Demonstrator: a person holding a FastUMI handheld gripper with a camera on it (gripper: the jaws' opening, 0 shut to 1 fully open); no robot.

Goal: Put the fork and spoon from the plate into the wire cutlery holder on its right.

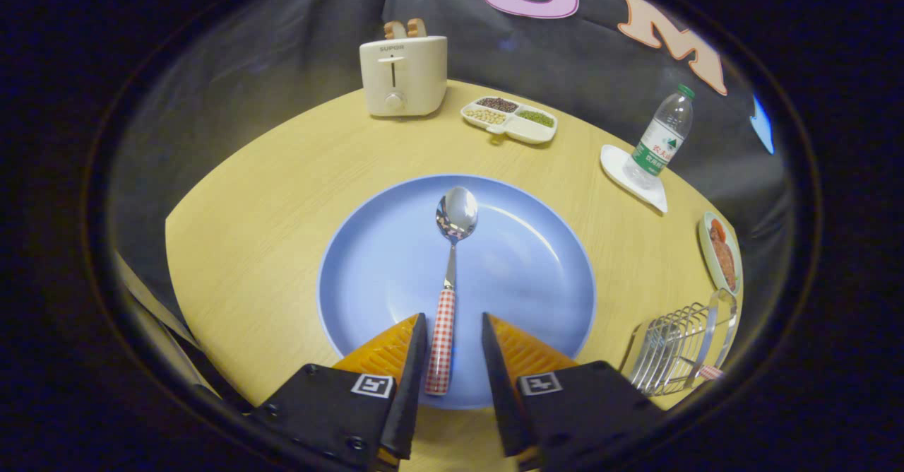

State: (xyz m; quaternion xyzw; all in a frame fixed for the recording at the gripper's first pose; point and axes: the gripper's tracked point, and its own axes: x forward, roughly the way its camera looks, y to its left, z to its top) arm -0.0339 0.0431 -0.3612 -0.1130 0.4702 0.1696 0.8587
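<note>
A spoon (457,212) with a red-checked handle lies lengthwise on the blue plate (526,263), bowl pointing away from me. My gripper (453,320) is open, and the handle runs between its two fingers. The left finger sits close against the handle, while a gap shows on the right side. The wire cutlery holder (674,348) stands on the table to the right of the plate. A second red-checked handle (710,372) pokes out at its near end, with a shiny metal piece rising above the wires.
Beyond the plate on the round wooden table (254,232) stand a cream toaster (402,76) and a divided dish of beans (508,120). A water bottle (662,140) on a white coaster (646,188) and a small plate of food (722,253) are far right.
</note>
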